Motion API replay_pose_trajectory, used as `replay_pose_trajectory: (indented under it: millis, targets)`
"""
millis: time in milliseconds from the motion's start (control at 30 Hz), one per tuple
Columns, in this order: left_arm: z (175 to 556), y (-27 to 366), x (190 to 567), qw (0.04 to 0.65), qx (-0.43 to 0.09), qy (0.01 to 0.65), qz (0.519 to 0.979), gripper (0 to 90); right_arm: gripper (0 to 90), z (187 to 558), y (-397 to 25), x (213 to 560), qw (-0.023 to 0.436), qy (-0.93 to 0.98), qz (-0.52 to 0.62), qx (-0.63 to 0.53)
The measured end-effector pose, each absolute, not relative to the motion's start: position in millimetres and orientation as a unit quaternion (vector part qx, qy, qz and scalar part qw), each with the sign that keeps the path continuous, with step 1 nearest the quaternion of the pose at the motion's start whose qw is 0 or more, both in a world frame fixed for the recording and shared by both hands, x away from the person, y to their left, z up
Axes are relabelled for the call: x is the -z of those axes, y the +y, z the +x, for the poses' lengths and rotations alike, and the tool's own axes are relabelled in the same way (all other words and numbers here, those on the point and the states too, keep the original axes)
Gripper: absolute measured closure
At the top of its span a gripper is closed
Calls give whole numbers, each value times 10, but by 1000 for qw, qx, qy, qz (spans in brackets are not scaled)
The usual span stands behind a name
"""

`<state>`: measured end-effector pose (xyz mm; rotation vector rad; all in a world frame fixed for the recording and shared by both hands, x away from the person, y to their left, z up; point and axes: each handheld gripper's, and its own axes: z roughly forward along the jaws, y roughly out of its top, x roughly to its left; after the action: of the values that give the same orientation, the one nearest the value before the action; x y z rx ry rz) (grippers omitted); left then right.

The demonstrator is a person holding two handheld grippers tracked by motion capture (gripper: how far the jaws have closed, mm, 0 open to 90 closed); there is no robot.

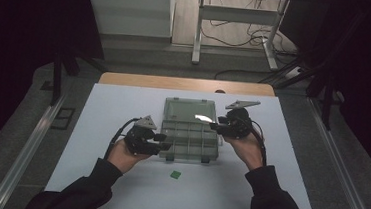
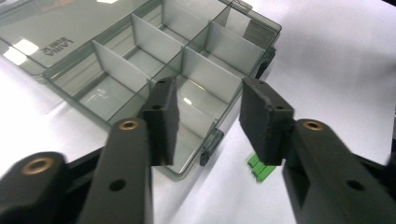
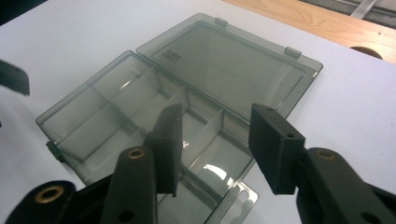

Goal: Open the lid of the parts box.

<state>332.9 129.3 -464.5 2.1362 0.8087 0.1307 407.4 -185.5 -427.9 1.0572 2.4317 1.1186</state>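
A clear grey organiser box (image 1: 189, 135) lies open in the middle of the white table, its lid (image 1: 189, 111) folded flat to the far side. Dividers split the box (image 2: 154, 60) into several empty compartments. My left gripper (image 1: 166, 142) is open at the box's near left corner, jaws apart over that corner (image 2: 208, 116). My right gripper (image 1: 215, 126) is open at the box's right edge, its jaws straddling the box wall (image 3: 215, 149). A small green piece (image 1: 175, 174) lies on the table in front of the box, also seen past the left jaws (image 2: 259, 168).
The white table top (image 1: 123, 109) has bare room left, right and in front of the box. A wooden strip (image 1: 185, 83) runs along the far edge. Beyond it are a metal stand and cables on the floor (image 1: 239, 36). Rails (image 1: 35, 138) flank the table.
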Motion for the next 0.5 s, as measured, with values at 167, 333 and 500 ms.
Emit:
replay_pose_trajectory:
  millis: [167, 333, 500]
  targets:
    - [3306, 1358, 4600, 412, -61, 325, 849, 476, 507, 3997, -1871, 4266, 131, 838, 362, -388]
    - [3282, 1430, 4565, 409, -66, 329, 849, 420, 478, 3915, -1881, 4256, 137, 839, 358, -386]
    - [3265, 1514, 4525, 414, -69, 338, 843, 366, 437, 3835, -1903, 4265, 142, 842, 352, -383]
